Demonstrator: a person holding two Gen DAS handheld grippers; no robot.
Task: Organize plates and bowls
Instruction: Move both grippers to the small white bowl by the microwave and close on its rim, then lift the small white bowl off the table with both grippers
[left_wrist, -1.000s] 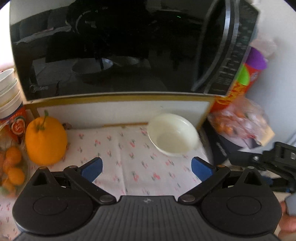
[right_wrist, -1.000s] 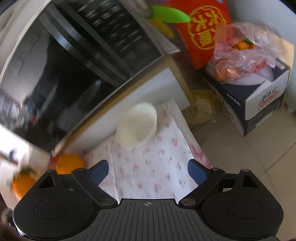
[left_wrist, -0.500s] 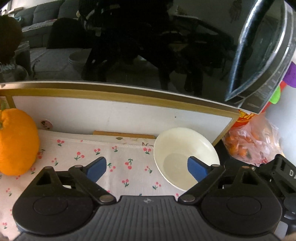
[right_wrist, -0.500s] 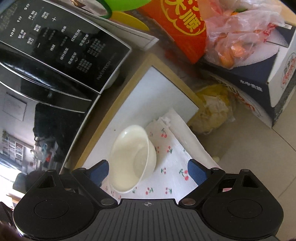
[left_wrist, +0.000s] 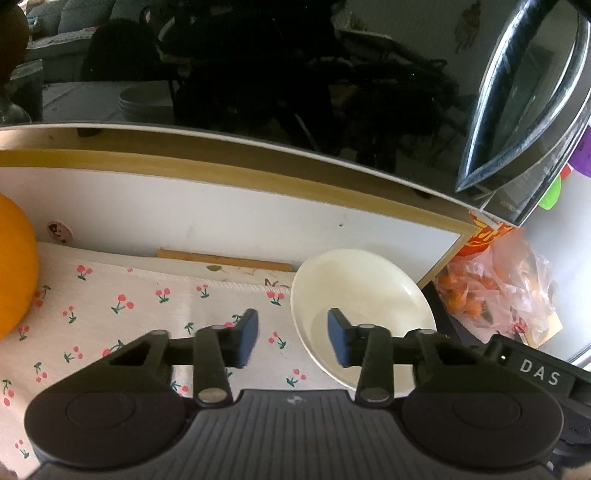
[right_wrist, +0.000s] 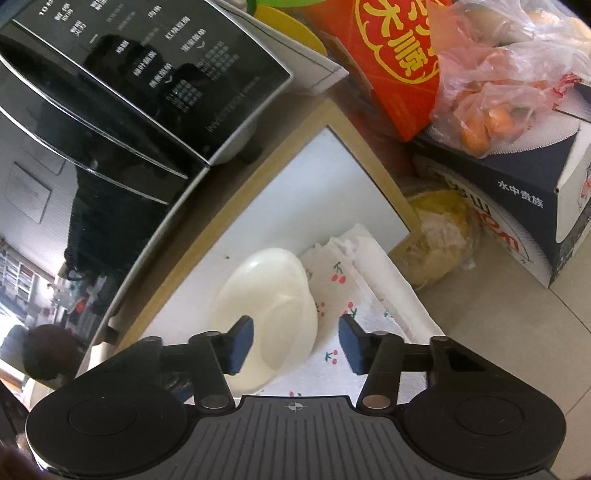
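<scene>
Sitting on the cherry-print cloth (left_wrist: 155, 306) at lower centre, one cream bowl (left_wrist: 360, 291) has opposite rim sides between the closing, not-yet-touching jaws of the left gripper (left_wrist: 291, 341) and right gripper (right_wrist: 295, 345).

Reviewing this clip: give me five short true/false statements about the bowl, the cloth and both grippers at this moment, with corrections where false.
1. The white bowl sits on the cherry-print cloth. True.
2. The bowl holds oranges. False: it looks empty; oranges sit in a plastic bag off to the side.
3. The left gripper straddles the bowl's rim, one finger inside and one outside. True; its jaws are closing and not yet pressing the rim.
4. The right gripper is nowhere near the bowl. False: it also straddles the rim, jaws closing.
5. The bowl lies upside down. False: its opening faces up.
</scene>
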